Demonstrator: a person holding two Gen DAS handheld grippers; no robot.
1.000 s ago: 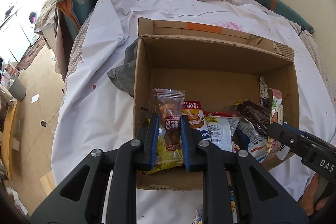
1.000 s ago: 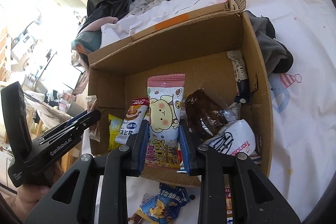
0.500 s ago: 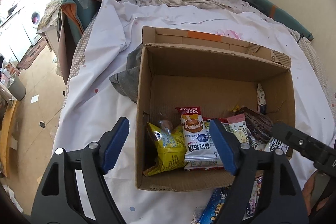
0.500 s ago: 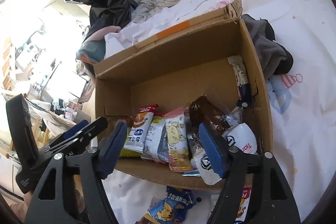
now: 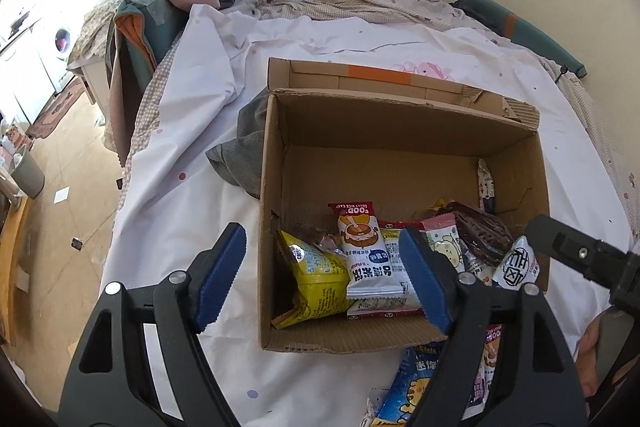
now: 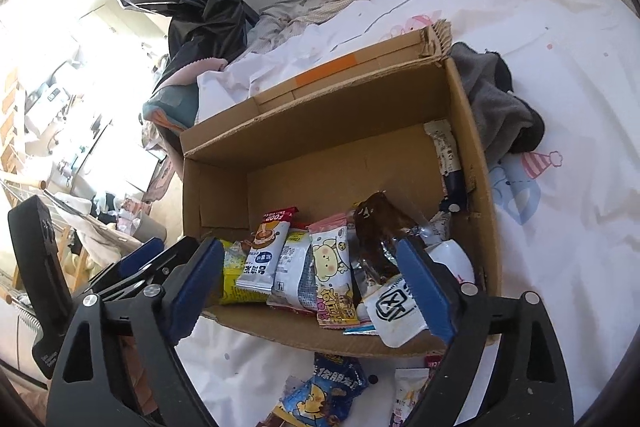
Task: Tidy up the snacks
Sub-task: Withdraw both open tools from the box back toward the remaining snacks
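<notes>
Both grippers hang over the near edge of an open cardboard box (image 5: 276,155) that sits on a white bedsheet (image 5: 180,155). The left gripper (image 5: 322,279) stands wide open with nothing between its blue pads (image 5: 420,275); its jaws have just been opening. The right gripper (image 6: 310,285) is likewise wide and empty, its jaws having just been opening further, and no pad presses on any packet.

Inside the box, a row of snack packets leans against the near wall: a yellow packet (image 5: 316,275) at the left, a white rice-cake packet (image 5: 366,259) beside it, a pink-topped bear packet (image 6: 332,279) near the middle, a dark brown wrapper (image 6: 378,231), and a white pouch (image 6: 394,307) at the right. Their long axes run roughly from the near wall up toward the far wall.

The remaining loose snacks lie outside the box, on the sheet just in front of its near wall and below both grippers: a blue cartoon packet (image 6: 326,391) and a white-and-red packet (image 6: 412,387). In the left wrist view the blue packet (image 5: 404,391) shows partly behind the right-hand finger. Judged from this layout, the next pick lies back and downward from both claws, toward the person, not forward into the box. The right gripper appears the nearer to the blue packet, whose long axis runs diagonally across the sheet.
</notes>
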